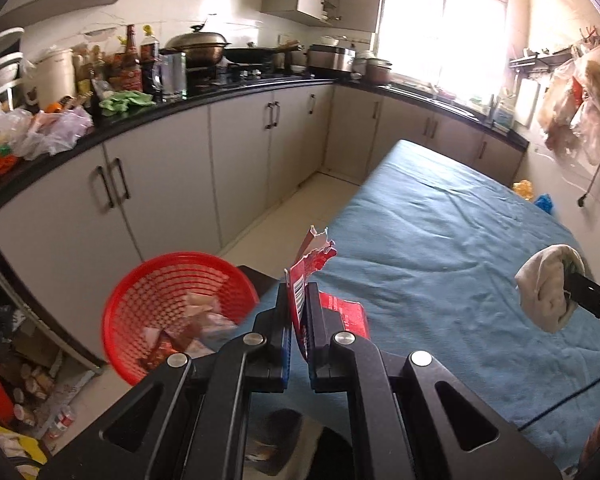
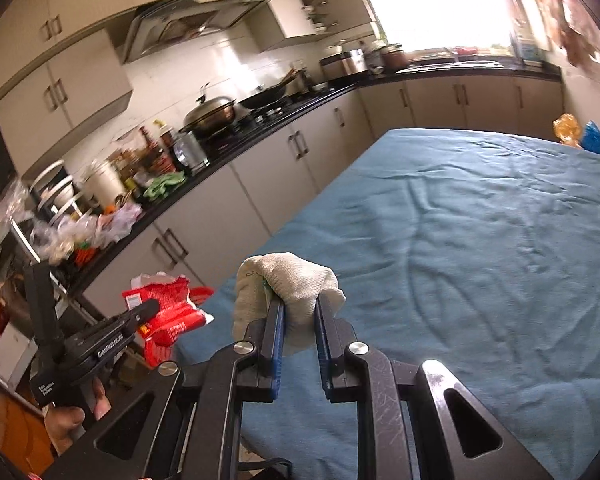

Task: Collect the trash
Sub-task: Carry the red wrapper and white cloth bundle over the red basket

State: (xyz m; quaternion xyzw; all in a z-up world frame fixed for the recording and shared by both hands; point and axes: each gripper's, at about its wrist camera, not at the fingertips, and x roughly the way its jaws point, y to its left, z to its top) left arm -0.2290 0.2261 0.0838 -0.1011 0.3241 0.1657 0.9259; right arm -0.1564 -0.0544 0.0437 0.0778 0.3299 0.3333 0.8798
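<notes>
While a torn red wrapper (image 1: 310, 276) is pinched between the closed jaws of the left gripper (image 1: 299, 304), it is held upright above the near edge of a table covered with a blue cloth (image 1: 440, 216). A red basket (image 1: 176, 312) is seen just to the left of that gripper, below the table edge, and scraps of paper and wrappers lie in it. A balled-up white cloth (image 2: 288, 296) is clamped by the right gripper (image 2: 299, 320), its jaws pressed into both sides of the bundle, and it is held over the blue cloth. In the left wrist view the same bundle is seen at the right edge, well apart from the wrapper. Along the far wall a dark countertop (image 1: 236, 90) is lined with pots, bottles and plastic bags, and pale cupboards (image 1: 240, 152) are set beneath it.
</notes>
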